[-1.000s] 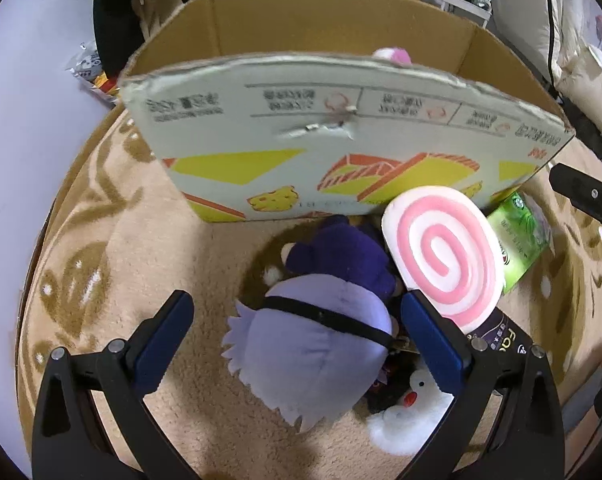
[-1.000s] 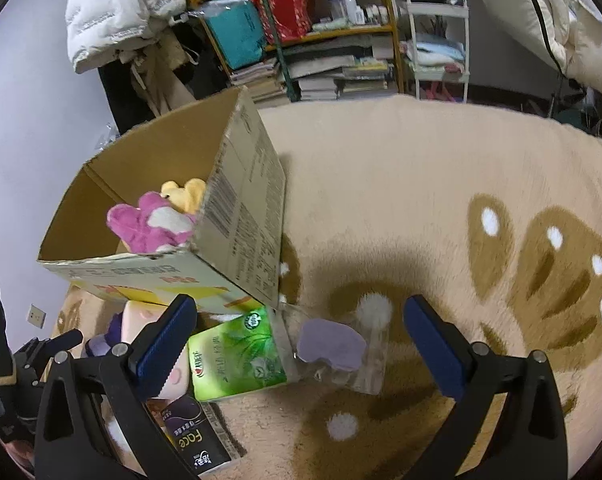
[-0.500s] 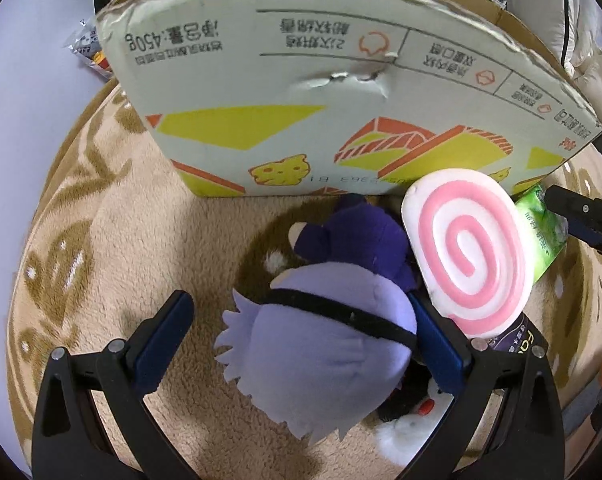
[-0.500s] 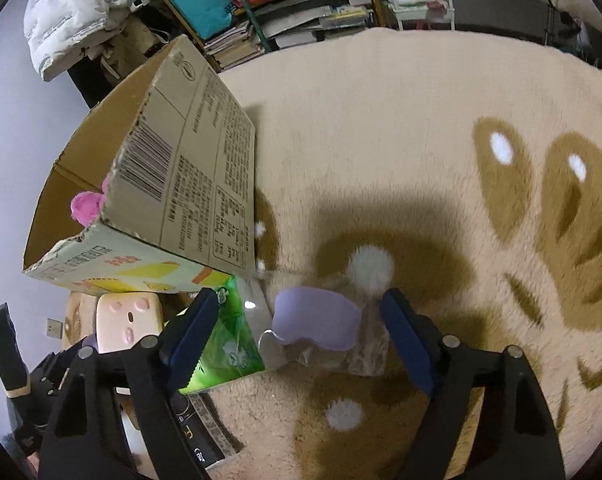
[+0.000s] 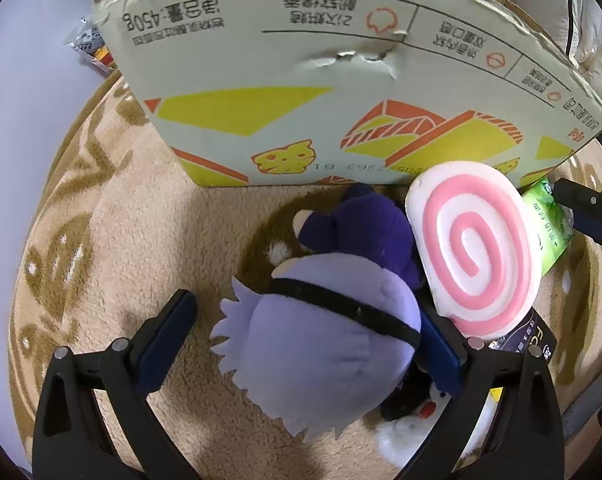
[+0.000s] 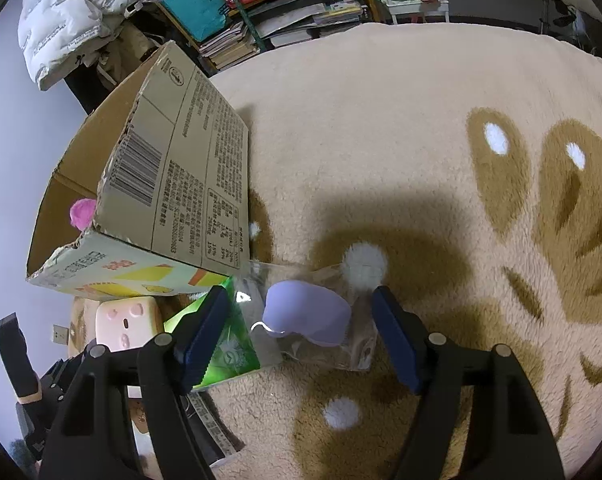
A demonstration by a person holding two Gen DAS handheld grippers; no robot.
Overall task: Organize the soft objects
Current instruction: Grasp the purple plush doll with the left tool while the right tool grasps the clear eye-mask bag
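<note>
Lavender plush [image 5: 317, 344], spiky-edged with a black band, sits on the carpet [image 5: 113, 248] between the fingers of my left gripper [image 5: 301, 340]. Jaws spread; the right pad looks pressed against the plush's side, the left pad stands apart from it. Not clamped.

Crowding is the worry. A pink spiral cushion [image 5: 473, 256] leans just beside the plush and a dark purple plush [image 5: 361, 228] touches it from behind. If I close here, the right finger could snag the cushion or drag the white toy [image 5: 413, 428] lying under it.

My right gripper [image 6: 301, 336] hangs spread over a lilac soft piece [image 6: 307, 312] lying in a clear wrapper [image 6: 341, 348]; no contact that I can tell. Its left finger sits over a green tissue pack [image 6: 229, 344]. Closing could pinch the pack, or the slick wrapper could slip out.

The cardboard box [image 6: 173, 176] stands just beside both piles, a pink toy [image 6: 82, 213] already inside. Its near wall is dented and could fold if bumped.
</note>
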